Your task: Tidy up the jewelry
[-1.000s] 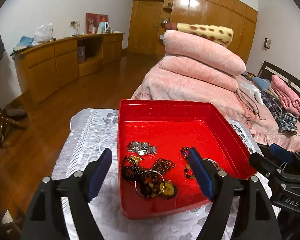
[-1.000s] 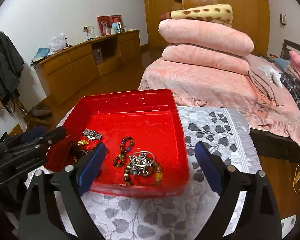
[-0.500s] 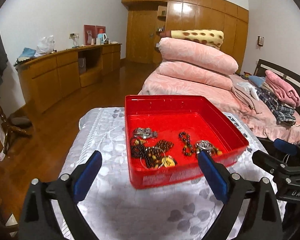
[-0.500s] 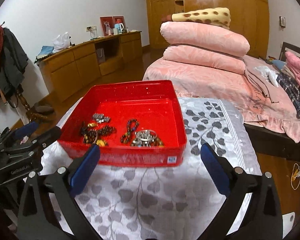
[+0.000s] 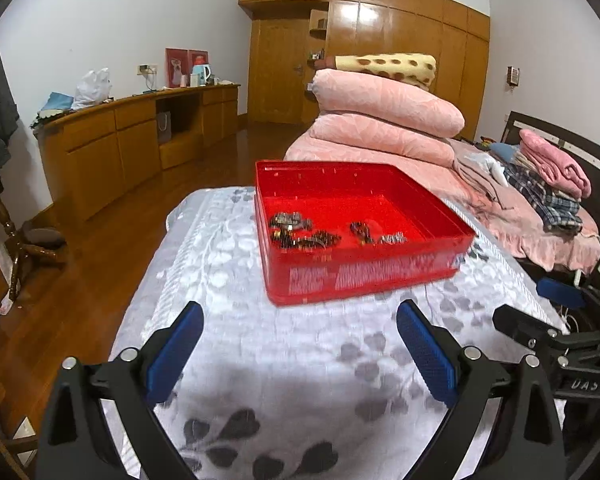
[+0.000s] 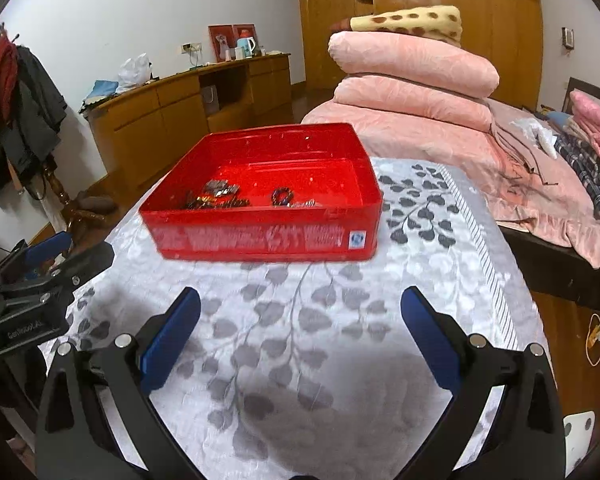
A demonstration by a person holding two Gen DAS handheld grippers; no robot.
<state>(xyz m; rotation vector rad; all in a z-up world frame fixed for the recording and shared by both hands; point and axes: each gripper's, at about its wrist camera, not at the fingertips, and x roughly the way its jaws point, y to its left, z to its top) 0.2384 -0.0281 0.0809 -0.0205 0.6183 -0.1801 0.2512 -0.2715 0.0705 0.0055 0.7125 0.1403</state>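
Note:
A red plastic box (image 5: 364, 280) stands on the table's grey leaf-patterned cloth (image 5: 260, 352); it also shows in the right wrist view (image 6: 260, 236). Inside lie jewelry pieces: a metal watch band (image 5: 290, 220), dark bead bracelets (image 5: 306, 240) and a bead string (image 5: 362, 232); they also show in the right wrist view (image 6: 220, 196). My left gripper (image 5: 296, 344) is open and empty, well back from the box. My right gripper (image 6: 300, 332) is open and empty, also back from the box. Each gripper appears in the other's view, the right one (image 5: 556, 320) and the left one (image 6: 40, 264).
A bed with stacked pink quilts (image 5: 384, 120) stands behind the table. A wooden sideboard (image 5: 132, 136) runs along the left wall. A coat stand with clothes (image 6: 16, 100) is at the left. The table edge drops to a wooden floor (image 5: 80, 280) on the left.
Both grippers have pulled back and lowered away from the red box, from over it to the near part of the table. The jewelry lies as before.

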